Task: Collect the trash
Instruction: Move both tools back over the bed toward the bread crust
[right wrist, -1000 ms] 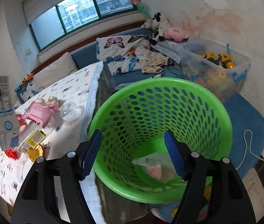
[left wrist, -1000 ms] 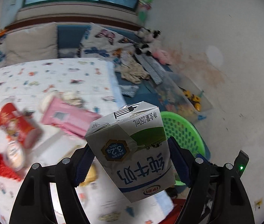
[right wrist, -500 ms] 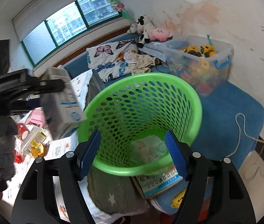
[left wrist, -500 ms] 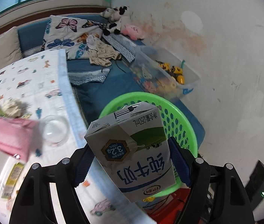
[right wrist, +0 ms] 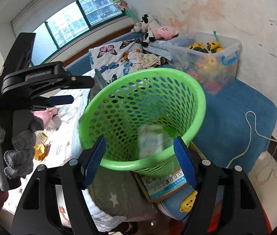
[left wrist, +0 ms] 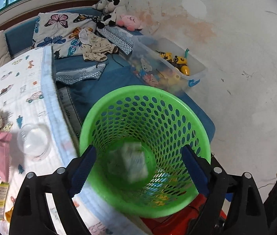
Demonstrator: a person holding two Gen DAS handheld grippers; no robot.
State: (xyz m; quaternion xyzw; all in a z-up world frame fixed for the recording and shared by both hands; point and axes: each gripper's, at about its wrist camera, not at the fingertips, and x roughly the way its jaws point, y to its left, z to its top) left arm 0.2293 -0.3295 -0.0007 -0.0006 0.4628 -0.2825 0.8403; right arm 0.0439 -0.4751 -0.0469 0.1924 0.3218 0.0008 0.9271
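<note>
Green basket (left wrist: 177, 105) holds blurred milk carton (left wrist: 135, 161); left gripper (left wrist: 138, 168) jaws just opened

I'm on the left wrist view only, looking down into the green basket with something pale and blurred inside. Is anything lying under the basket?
Observer: Yes, a printed booklet sticks out beneath the basket at its near edge.
Operator: Who's carrying my left gripper?
Observer: A gloved hand. The left gripper sits by the rim's left side, its jaws have just been opening, and nothing is between them.
Operator: Anything on the floor to the right?
Observer: A white cord loops across the blue mat.
</note>
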